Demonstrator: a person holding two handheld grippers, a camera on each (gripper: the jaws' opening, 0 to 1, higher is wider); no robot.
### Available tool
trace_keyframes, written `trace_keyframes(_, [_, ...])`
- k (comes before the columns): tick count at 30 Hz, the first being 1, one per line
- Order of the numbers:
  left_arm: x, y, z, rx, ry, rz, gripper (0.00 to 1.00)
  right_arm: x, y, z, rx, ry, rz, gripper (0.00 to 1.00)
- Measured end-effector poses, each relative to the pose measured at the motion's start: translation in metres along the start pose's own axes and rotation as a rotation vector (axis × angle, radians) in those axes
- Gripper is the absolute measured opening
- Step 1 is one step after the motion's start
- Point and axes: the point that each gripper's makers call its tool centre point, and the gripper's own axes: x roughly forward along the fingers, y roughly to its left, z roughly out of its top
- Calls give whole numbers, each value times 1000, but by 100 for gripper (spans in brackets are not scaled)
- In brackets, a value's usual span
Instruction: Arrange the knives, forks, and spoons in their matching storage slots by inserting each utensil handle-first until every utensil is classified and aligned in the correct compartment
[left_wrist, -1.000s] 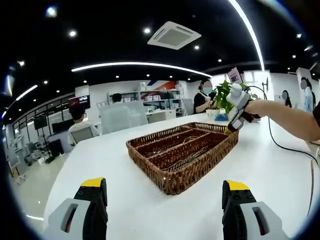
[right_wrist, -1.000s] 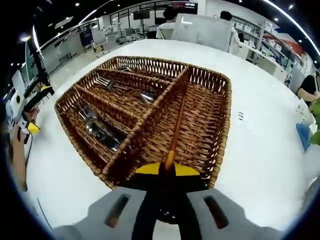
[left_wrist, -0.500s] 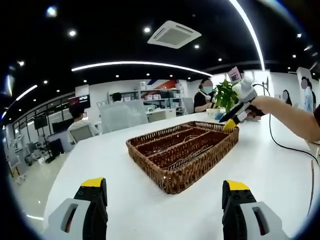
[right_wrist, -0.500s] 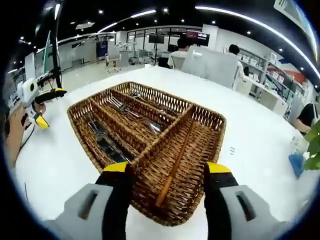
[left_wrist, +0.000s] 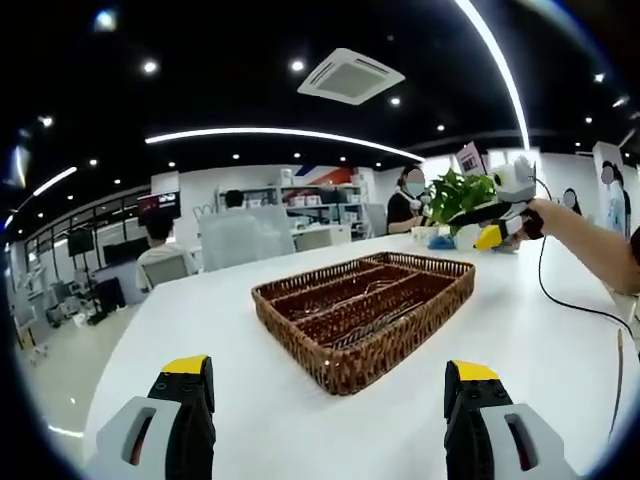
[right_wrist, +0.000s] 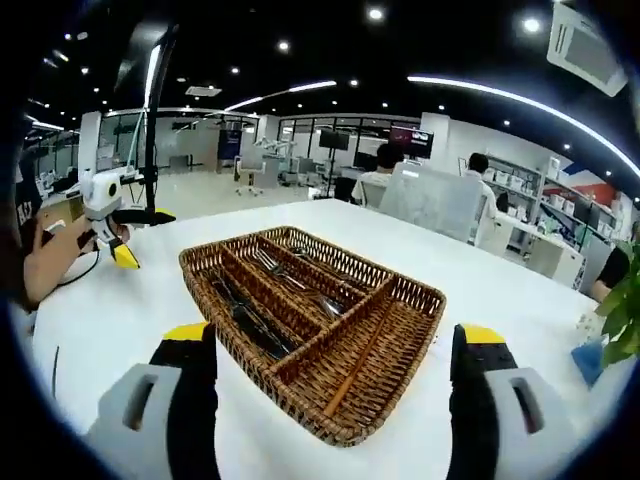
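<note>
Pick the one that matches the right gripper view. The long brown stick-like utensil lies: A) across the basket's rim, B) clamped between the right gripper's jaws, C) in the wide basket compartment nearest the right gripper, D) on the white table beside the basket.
C: the brown utensil lies flat inside the wide end compartment of the wicker basket, while the right gripper stands open and empty above the white table.
</note>
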Motion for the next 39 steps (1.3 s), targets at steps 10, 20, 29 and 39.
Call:
trace_keyframes(10, [-7,-20,0,-62,-6,-67,100,-45,15,3,16,-100,-34,100])
trace_keyframes(20, [-45,-58,17,-40,-74,-77,100,-79,53,-9,20,-157,29,100])
trace_keyframes(29, [-74,-76,9,-31,-51,-65,100,-111,66,-25,33,-138,13,100])
trace_keyframes(39, [-92,-90,0,28,3,-56,100,-134,86,-32,26,-135,1,100])
